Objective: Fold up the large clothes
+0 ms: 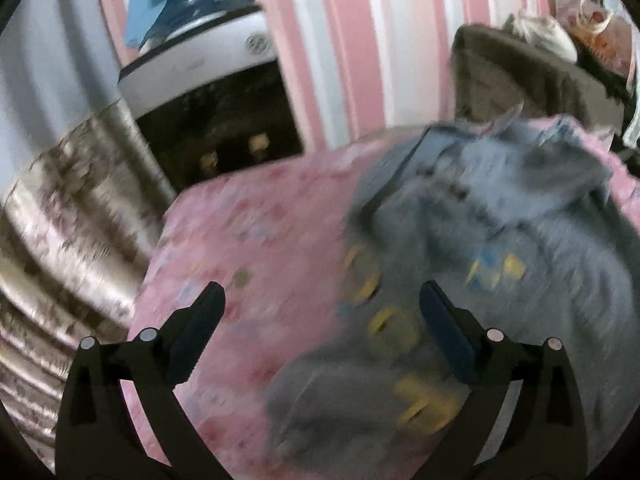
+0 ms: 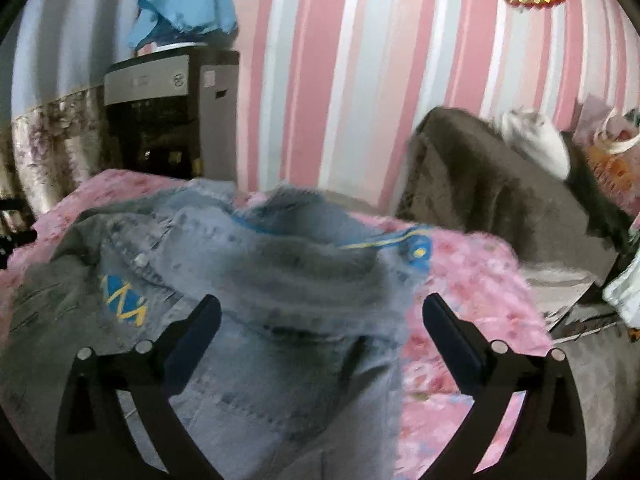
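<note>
A grey-blue denim jacket (image 1: 500,240) with yellow and blue patches lies crumpled on a pink floral bedspread (image 1: 248,248). In the left wrist view, which is motion-blurred, my left gripper (image 1: 322,300) stands wide open above the jacket's left edge, with nothing between its fingers. In the right wrist view the same denim jacket (image 2: 280,280) is bunched into folds, a blue and yellow trimmed cuff lying at its right. My right gripper (image 2: 322,312) hangs wide open over the jacket's right half, holding nothing. The bedspread (image 2: 472,288) shows to the right of the jacket.
A dark water dispenser (image 2: 160,120) with a blue cloth (image 2: 184,4) on top stands by the pink striped wall (image 2: 360,72). A brown blanket-covered sofa (image 2: 500,184) with a white cushion sits at the right. A patterned curtain (image 1: 60,240) hangs at the left.
</note>
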`<state>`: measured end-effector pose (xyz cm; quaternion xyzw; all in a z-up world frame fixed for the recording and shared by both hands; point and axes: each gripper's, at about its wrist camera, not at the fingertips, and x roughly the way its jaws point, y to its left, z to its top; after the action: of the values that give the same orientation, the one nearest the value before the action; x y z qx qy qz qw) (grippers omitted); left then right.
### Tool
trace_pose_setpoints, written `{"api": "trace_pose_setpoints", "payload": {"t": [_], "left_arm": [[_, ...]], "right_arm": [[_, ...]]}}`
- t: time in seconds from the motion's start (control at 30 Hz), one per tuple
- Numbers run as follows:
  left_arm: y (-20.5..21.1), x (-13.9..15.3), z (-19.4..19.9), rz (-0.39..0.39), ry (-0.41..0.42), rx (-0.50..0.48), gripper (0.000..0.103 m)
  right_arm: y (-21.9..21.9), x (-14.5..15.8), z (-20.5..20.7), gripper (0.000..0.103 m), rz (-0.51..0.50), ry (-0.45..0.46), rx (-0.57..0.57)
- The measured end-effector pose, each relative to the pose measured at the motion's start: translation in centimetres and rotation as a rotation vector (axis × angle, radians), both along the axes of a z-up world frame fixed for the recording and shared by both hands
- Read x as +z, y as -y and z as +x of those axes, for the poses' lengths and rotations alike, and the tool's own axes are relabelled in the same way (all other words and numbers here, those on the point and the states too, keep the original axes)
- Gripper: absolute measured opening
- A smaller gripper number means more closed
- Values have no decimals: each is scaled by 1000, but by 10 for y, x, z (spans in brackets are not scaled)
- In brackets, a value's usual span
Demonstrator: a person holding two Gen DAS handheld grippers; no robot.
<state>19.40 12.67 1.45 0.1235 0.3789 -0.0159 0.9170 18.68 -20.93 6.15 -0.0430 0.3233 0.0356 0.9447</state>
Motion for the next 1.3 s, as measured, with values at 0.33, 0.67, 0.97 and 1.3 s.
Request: {"api": "trace_pose_setpoints", "payload": {"t": [0.33, 0.67, 0.97, 1.3], "left_arm": [[-23, -70, 1, -190, -214, -86, 69], [-29, -59, -7, -119, -144, -30, 17], [-174, -15, 7, -80, -30, 382, 16], [-202, -30, 12, -180, -56, 481, 74]], "right_arm": [[-4, -27, 2, 101, 74, -90, 0], [-3, -30, 4, 101, 28, -93, -33], [11, -27, 11, 101, -7, -80, -68], [10, -38, 15, 101, -59, -98, -54]]}}
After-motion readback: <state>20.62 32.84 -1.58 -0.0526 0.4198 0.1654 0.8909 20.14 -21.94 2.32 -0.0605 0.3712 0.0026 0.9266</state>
